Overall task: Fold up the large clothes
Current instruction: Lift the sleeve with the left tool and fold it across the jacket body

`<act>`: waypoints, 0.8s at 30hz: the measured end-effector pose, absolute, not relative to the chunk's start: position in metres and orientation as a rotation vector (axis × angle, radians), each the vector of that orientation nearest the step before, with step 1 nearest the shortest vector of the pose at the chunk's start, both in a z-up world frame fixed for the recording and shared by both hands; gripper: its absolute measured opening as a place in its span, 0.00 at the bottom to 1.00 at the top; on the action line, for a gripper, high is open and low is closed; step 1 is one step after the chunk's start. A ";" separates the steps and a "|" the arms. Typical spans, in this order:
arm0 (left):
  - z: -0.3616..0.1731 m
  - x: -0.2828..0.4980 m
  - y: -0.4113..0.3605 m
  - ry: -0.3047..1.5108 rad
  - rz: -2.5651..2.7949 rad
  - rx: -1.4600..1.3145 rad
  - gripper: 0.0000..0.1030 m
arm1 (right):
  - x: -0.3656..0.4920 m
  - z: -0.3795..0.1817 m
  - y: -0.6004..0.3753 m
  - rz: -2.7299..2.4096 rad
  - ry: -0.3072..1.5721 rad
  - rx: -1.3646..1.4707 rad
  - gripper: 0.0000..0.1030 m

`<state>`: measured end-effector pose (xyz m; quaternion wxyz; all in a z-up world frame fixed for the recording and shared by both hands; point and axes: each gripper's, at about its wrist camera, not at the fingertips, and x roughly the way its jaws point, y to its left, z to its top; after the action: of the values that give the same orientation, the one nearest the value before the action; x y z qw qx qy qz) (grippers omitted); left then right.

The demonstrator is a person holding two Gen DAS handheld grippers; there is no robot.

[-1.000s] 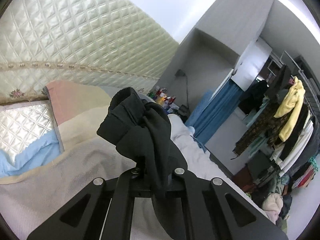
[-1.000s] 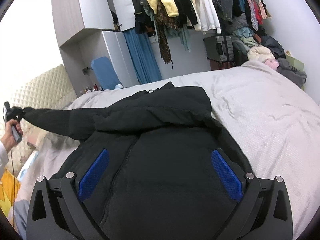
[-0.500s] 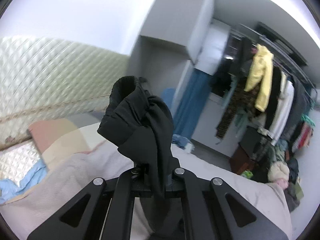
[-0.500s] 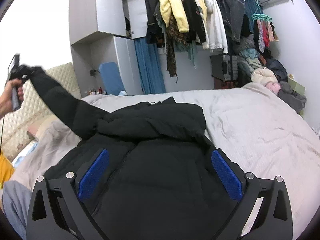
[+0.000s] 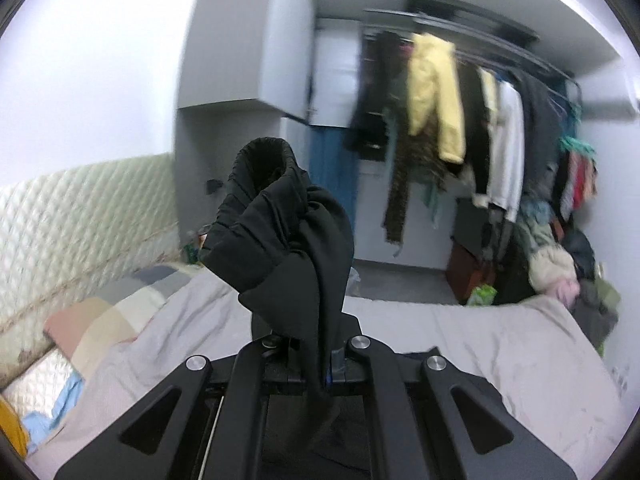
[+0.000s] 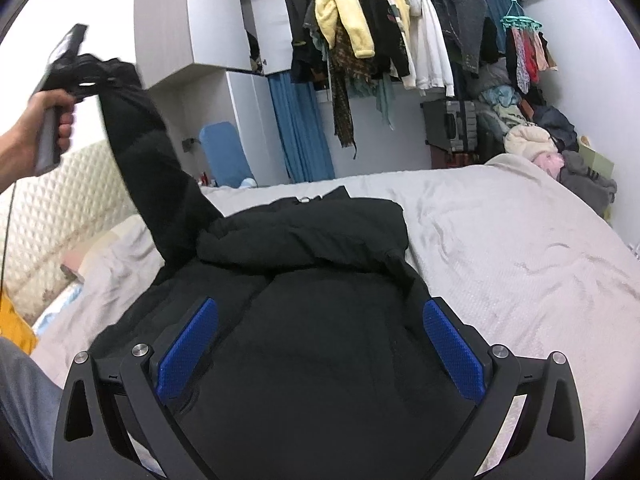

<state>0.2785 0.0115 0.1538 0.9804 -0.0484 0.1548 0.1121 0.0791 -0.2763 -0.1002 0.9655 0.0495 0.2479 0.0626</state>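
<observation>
A large black padded jacket [image 6: 312, 288] lies spread on the grey bedcover [image 6: 520, 248]. Its left sleeve [image 6: 160, 176] is lifted high off the bed. My left gripper [image 5: 316, 364] is shut on the sleeve's cuff [image 5: 276, 216], which bunches up in front of the camera. In the right wrist view the same left gripper [image 6: 86, 74] shows at the upper left, held by a hand [image 6: 44, 120]. My right gripper [image 6: 320, 356] stands open low over the jacket's body, its blue pads [image 6: 188, 344] wide apart with nothing pressed between them.
A quilted headboard [image 6: 68, 200] and pillows [image 5: 100, 324] are on the left. A rail of hanging clothes [image 6: 400, 36], grey cabinets [image 6: 192, 28], a blue curtain [image 6: 300, 132] and a clothes pile [image 6: 560, 152] line the far wall. Bare bedcover spreads to the right.
The left gripper has swung the sleeve up and to the right, off the bed, from lying stretched sideways to standing high. The right gripper has barely shifted and stays open.
</observation>
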 end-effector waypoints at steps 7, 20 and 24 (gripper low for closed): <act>0.104 0.309 -0.092 0.360 0.129 -0.016 0.07 | 0.069 -0.110 -0.296 0.120 0.512 0.144 1.00; -0.047 0.359 -0.229 0.476 -0.117 -0.030 0.08 | 0.079 -0.118 -0.307 0.054 0.497 0.205 1.00; -0.103 0.375 -0.247 0.554 -0.177 -0.026 0.09 | 0.086 -0.125 -0.309 0.030 0.522 0.209 1.00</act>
<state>0.3752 -0.2474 -0.1030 0.9579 -0.0127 0.2731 -0.0873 0.0857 -0.3090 -0.1253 0.9606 0.1032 0.2576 0.0148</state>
